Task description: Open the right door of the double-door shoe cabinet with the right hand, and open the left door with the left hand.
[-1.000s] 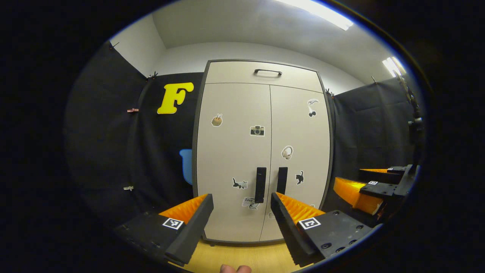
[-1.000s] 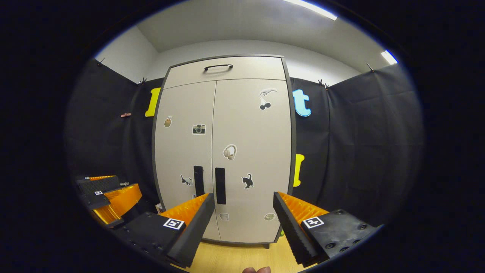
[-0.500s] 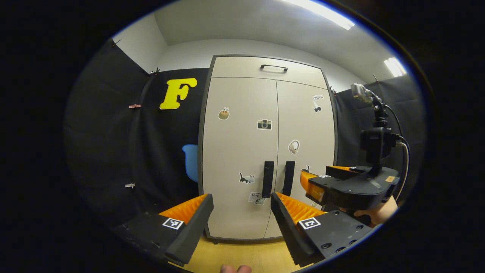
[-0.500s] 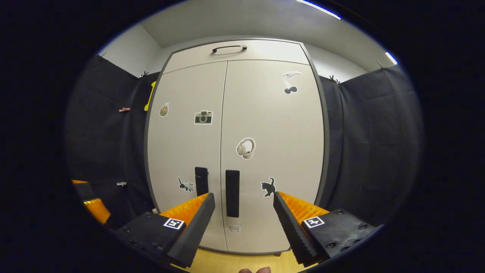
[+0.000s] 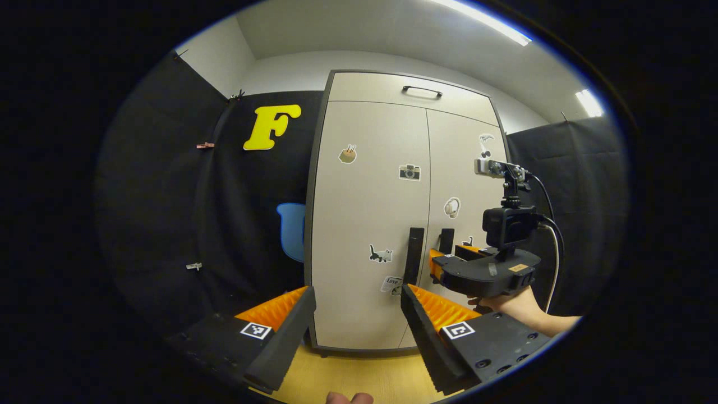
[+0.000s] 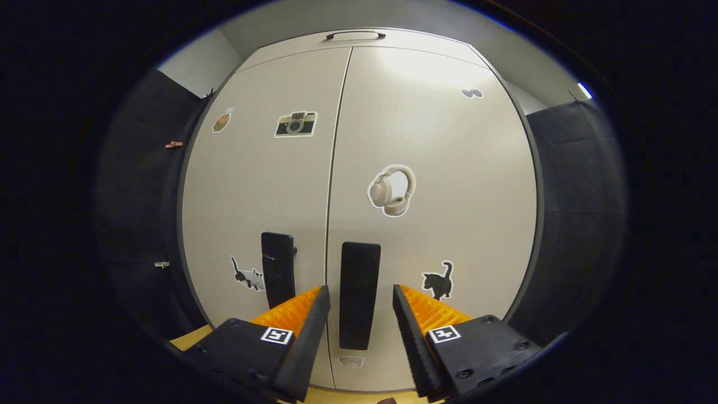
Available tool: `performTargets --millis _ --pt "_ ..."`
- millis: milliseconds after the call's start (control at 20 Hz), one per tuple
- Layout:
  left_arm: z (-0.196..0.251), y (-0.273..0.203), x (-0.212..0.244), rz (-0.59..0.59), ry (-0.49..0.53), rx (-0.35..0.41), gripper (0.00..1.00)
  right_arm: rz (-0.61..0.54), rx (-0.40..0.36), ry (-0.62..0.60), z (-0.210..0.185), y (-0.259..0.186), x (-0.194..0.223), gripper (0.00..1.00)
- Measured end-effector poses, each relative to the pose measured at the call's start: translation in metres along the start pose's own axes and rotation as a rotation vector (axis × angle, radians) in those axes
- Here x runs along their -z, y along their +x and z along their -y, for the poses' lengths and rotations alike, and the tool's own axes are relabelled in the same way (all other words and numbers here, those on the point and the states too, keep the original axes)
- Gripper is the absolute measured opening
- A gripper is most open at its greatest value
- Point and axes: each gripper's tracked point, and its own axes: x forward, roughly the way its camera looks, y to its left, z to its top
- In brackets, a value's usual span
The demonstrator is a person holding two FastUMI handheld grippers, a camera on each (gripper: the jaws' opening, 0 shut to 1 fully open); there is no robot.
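Observation:
The beige shoe cabinet (image 5: 364,224) stands with both doors closed. In the right gripper view the right door's black handle (image 6: 359,294) rises between the fingers of my right gripper (image 6: 359,294), which is open and close to it; the fingers stand on either side without pressing. The left door's handle (image 6: 279,276) is just beside it. In the left gripper view my left gripper (image 5: 357,294) is open and farther back, roughly in line with the left door's handle (image 5: 415,255). My right gripper (image 5: 443,264), held by a hand (image 5: 519,308), reaches the right handle (image 5: 446,240).
A top drawer with a black handle (image 5: 422,90) sits above the doors. Black cloth walls flank the cabinet on both sides. Wooden floor (image 5: 353,379) runs up to the cabinet's base. Stickers dot both doors.
My right gripper has moved forward to the right door until its handle stands between the fingers, which narrowed a little. My left gripper drifted slightly left and stays back.

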Motion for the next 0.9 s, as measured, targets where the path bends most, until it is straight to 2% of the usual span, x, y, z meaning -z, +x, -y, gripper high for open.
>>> performTargets --millis 50,100,200,400,450,600,650,800,900 --pt "-0.003 0.000 0.001 0.000 -0.003 -0.004 0.95 -0.010 -0.001 0.009 -0.001 0.005 0.004 0.65" --pt "-0.005 0.001 0.001 -0.002 -0.008 -0.006 0.95 -0.028 0.000 0.024 -0.004 0.007 0.008 0.51" --pt "-0.008 0.002 0.004 -0.009 -0.015 -0.007 0.94 -0.080 0.013 0.051 -0.004 0.012 0.022 0.40" --pt "-0.012 0.000 0.010 -0.019 -0.015 -0.012 0.95 -0.055 0.026 0.042 -0.003 0.011 0.018 0.36" --pt "-0.013 -0.001 0.011 -0.020 -0.017 -0.013 0.95 -0.063 0.028 0.036 -0.001 0.012 0.018 0.30" --pt "-0.011 -0.006 0.013 -0.026 -0.021 -0.011 0.95 -0.089 0.026 0.090 -0.002 0.013 0.024 0.26" --pt "-0.011 -0.008 0.013 -0.025 -0.020 -0.012 0.95 -0.101 0.018 0.098 -0.001 0.013 0.020 0.21" --pt "-0.010 -0.014 0.009 -0.016 -0.024 -0.012 0.95 -0.120 0.008 0.082 -0.001 0.010 0.021 0.11" --pt "-0.009 -0.015 0.007 -0.014 -0.019 -0.012 0.95 -0.120 -0.005 0.093 -0.001 0.002 0.019 0.11"
